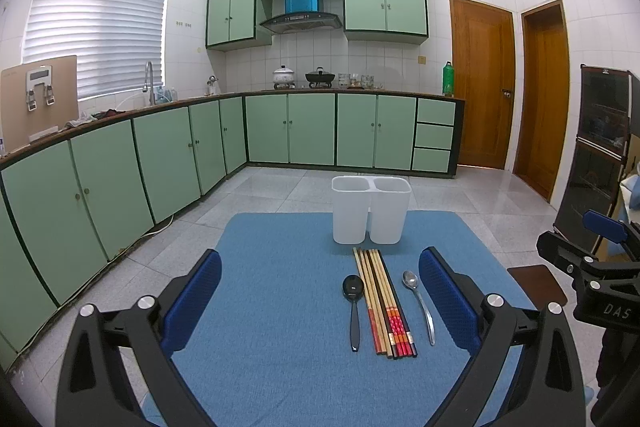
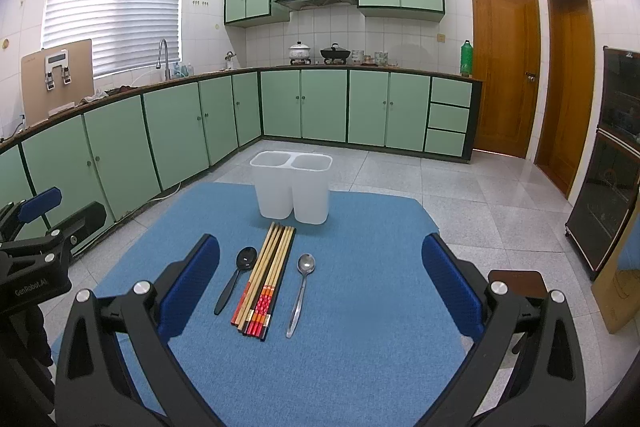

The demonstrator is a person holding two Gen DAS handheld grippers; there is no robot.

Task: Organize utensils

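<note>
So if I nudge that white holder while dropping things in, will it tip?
Possibly. The holder looks like thin, empty plastic, tall for its base, so probably light. It stands on a blue mat, which may resist sliding. Its twin compartments widen the footprint sideways.

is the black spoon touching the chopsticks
Apart. The right wrist view shows blue mat between the black spoon and the chopsticks along its whole length.
</note>
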